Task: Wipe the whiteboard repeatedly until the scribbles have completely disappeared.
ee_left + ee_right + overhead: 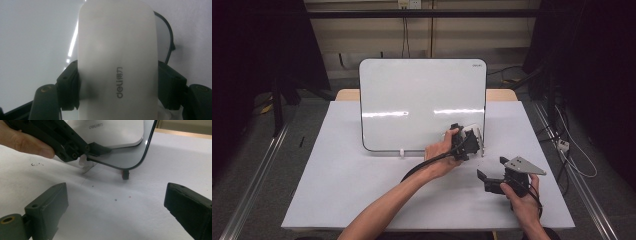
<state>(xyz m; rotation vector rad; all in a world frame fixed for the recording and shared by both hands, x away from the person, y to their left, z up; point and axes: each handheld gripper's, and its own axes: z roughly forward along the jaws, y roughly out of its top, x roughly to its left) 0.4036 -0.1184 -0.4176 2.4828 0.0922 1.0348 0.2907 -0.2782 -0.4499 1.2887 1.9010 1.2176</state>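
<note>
A white whiteboard stands upright at the back of the white table. My left gripper is by the board's lower right corner, shut on a white eraser. In the left gripper view the eraser, marked "deli", sits between the black pads with the board's shiny face behind it. My right gripper rests low over the table to the right, open, with nothing between its jaws. From the right gripper I see the left gripper and the board's corner.
A small clip foot props the board at its bottom edge, and another foot shows under its corner. Small dark specks mark the table. Dark frames and cables stand on the floor at both sides.
</note>
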